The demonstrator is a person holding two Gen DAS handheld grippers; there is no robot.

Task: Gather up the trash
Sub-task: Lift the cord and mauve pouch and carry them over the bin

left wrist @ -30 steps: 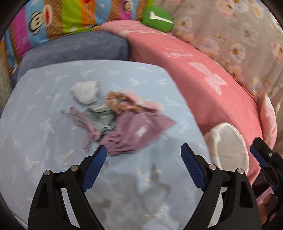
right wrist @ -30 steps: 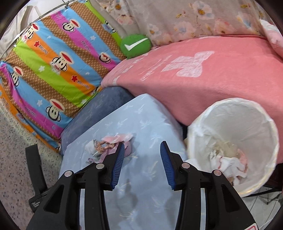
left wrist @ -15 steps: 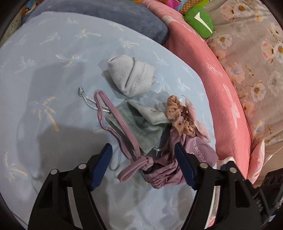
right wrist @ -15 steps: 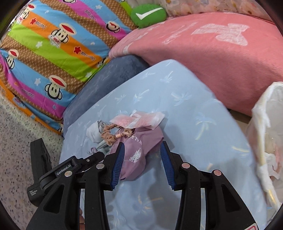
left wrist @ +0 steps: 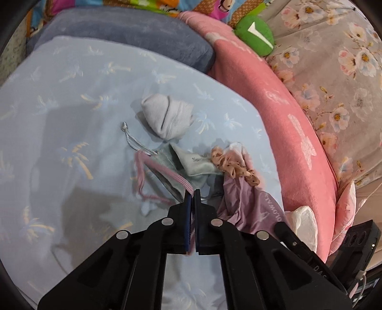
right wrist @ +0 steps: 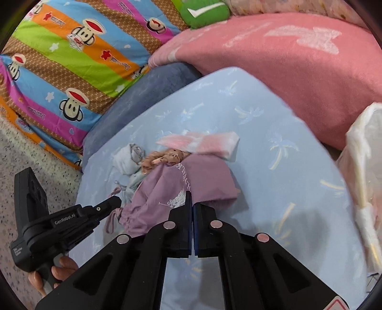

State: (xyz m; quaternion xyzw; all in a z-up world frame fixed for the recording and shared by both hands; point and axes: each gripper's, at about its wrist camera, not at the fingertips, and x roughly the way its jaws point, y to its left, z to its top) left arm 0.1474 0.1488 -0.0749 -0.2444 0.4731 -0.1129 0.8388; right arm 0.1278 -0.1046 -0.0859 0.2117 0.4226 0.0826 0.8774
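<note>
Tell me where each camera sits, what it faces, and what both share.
Left wrist: on the left tongs, looking down at the pink drawstring cord they pinch; no hand shows.
Right wrist: on the right tongs, shut on the purple pouch; the left hand shows.
Shared: pouch, gray sock, green cushion.

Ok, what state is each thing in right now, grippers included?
left gripper: shut on the pink cord
right gripper: shut on the purple bag
purple bag: crumpled, flat on the blue sheet
grey pouch: lying creased, partly under the cord
rolled sock: balled up, untouched
scrunchie: lying on the bag
bin liner: open
</note>
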